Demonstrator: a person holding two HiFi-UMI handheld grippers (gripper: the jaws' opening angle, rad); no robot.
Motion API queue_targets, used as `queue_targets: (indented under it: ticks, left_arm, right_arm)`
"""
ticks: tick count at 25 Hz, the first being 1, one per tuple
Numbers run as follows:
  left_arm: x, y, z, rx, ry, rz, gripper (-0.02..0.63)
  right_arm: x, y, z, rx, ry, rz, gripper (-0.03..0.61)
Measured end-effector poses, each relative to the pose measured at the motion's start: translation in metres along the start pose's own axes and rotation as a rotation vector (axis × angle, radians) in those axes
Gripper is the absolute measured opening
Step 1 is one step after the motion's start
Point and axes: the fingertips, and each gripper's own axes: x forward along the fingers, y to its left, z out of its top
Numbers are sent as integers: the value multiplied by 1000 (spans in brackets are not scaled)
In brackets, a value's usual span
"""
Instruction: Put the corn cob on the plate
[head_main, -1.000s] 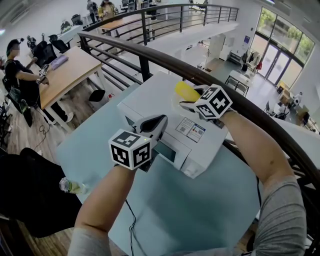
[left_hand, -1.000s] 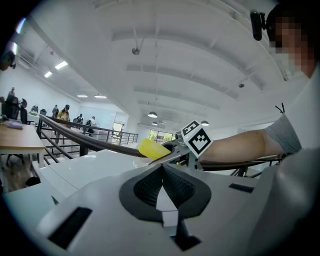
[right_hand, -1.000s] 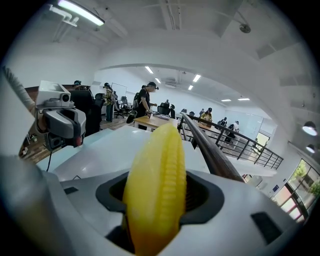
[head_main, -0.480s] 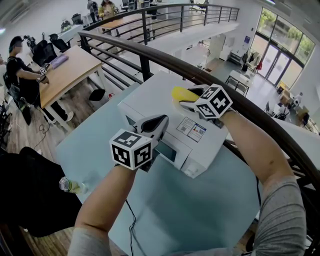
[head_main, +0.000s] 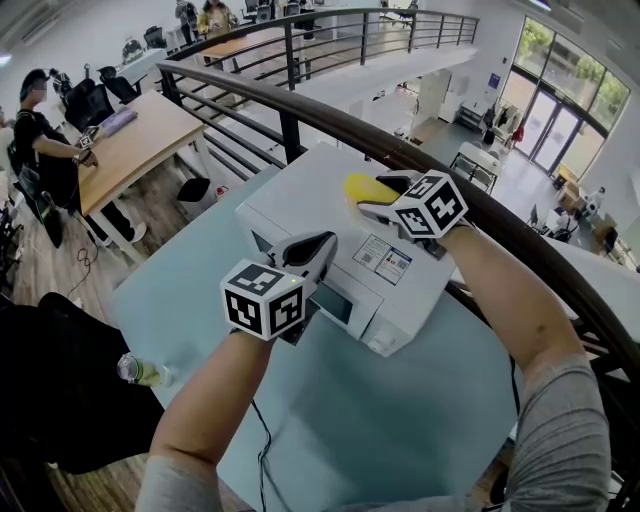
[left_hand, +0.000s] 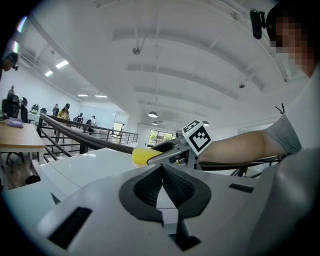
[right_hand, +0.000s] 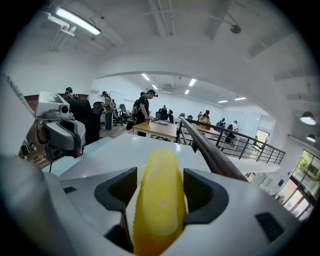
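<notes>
A yellow corn cob (head_main: 363, 187) lies lengthwise between the jaws of my right gripper (head_main: 372, 193), just above the top of a white box-shaped appliance (head_main: 300, 200). In the right gripper view the cob (right_hand: 160, 195) fills the gap and both pads touch its sides; the jaws have just been opening a little around it. My left gripper (head_main: 325, 241) hovers at the appliance's front left, its pads (left_hand: 145, 187) meeting at the tip with nothing between them. From there the cob (left_hand: 141, 156) and right gripper (left_hand: 152, 159) show ahead. No plate shows in any view.
The appliance stands on a light blue table (head_main: 400, 420). A dark curved railing (head_main: 300, 105) runs right behind it. A small bottle (head_main: 140, 372) sits at the table's left edge beside a black bulky shape (head_main: 60, 410). People and desks are farther off.
The cob's tip has dipped slightly toward the appliance top with the right gripper. The left gripper has not moved.
</notes>
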Motion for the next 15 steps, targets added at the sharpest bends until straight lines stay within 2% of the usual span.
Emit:
queue_targets:
  ticks: [15]
  left_arm:
    - [-5, -20, 10, 10, -9, -3, 18]
  right_arm:
    - [-34, 0, 9, 34, -65, -53, 305]
